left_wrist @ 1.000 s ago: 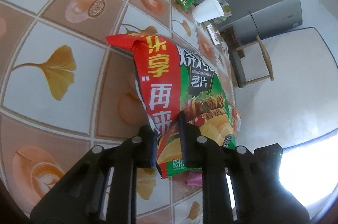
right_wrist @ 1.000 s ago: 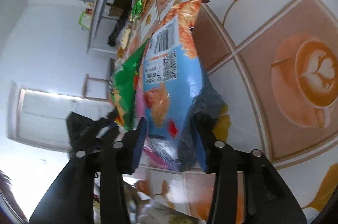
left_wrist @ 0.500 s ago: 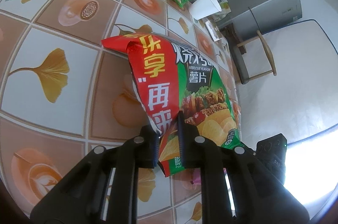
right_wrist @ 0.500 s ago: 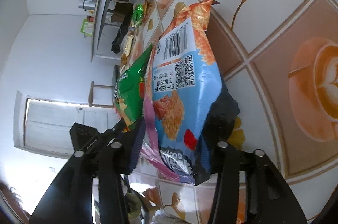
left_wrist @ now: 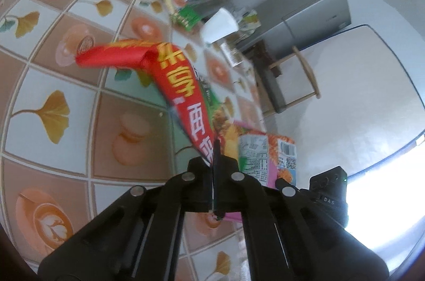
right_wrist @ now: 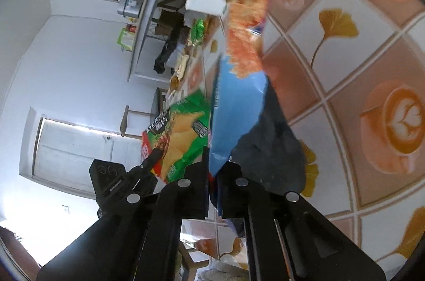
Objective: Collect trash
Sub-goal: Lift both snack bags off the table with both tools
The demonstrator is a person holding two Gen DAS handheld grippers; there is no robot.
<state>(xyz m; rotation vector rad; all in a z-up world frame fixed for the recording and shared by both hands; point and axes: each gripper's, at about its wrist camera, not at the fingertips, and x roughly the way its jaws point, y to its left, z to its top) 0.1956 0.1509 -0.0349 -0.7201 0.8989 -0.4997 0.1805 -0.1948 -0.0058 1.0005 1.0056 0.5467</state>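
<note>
Each gripper [left_wrist: 213, 156] [right_wrist: 215, 167] pinches one thin corner, the left on the red-and-green foil chip bag [left_wrist: 183, 95], the right on the blue-and-orange plastic snack bag [right_wrist: 236, 106], so either could slip free.

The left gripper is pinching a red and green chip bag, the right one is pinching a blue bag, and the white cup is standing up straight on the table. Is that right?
Not quite. The white cup is lying on its side, not standing; the left wrist view shows it. The rest holds: the left gripper is shut on the red and green chip bag, and the right gripper is shut on the blue bag.
</note>
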